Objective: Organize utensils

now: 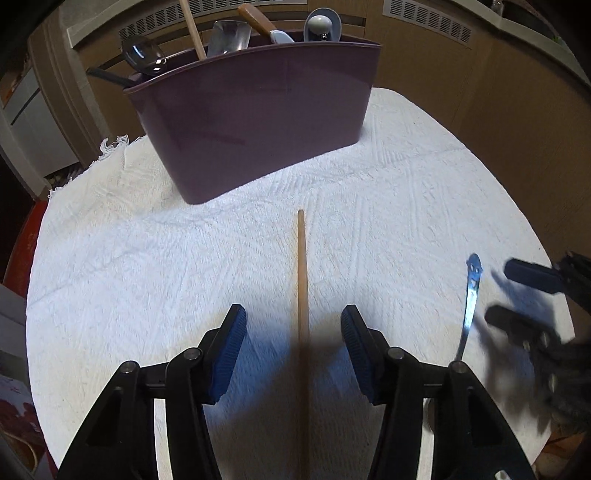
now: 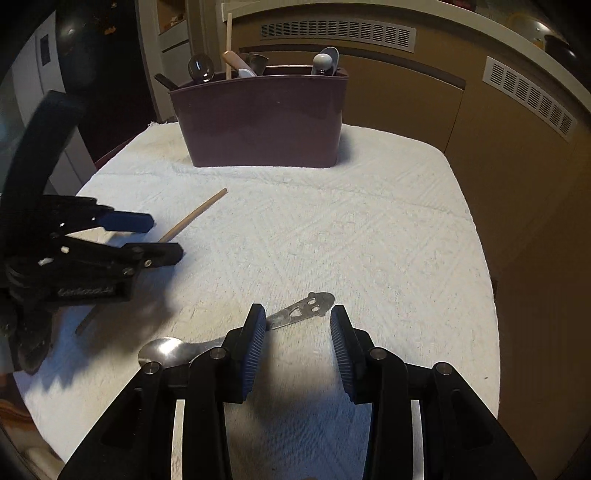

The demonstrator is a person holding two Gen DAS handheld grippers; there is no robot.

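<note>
A long wooden stick (image 1: 303, 277) lies on the white towel (image 1: 147, 258), pointing toward the purple utensil holder (image 1: 258, 122). My left gripper (image 1: 293, 312) straddles the stick, open, with a gap on each side of it. A metal spoon (image 2: 295, 315) with a cut-out face on its handle lies near the front. My right gripper (image 2: 298, 310) is open over the handle's end; its left finger (image 2: 255, 332) covers part of the handle and I see no pad pressing on it. The right wrist view shows the left gripper (image 2: 162, 238) over the stick (image 2: 199, 214).
The holder (image 2: 262, 118) stands at the towel's far edge and holds several ladles, spoons and wooden handles. Brown cabinet fronts with vent grilles (image 2: 336, 31) run behind and to the right. The towel's right edge (image 2: 487, 280) drops off close to the right gripper.
</note>
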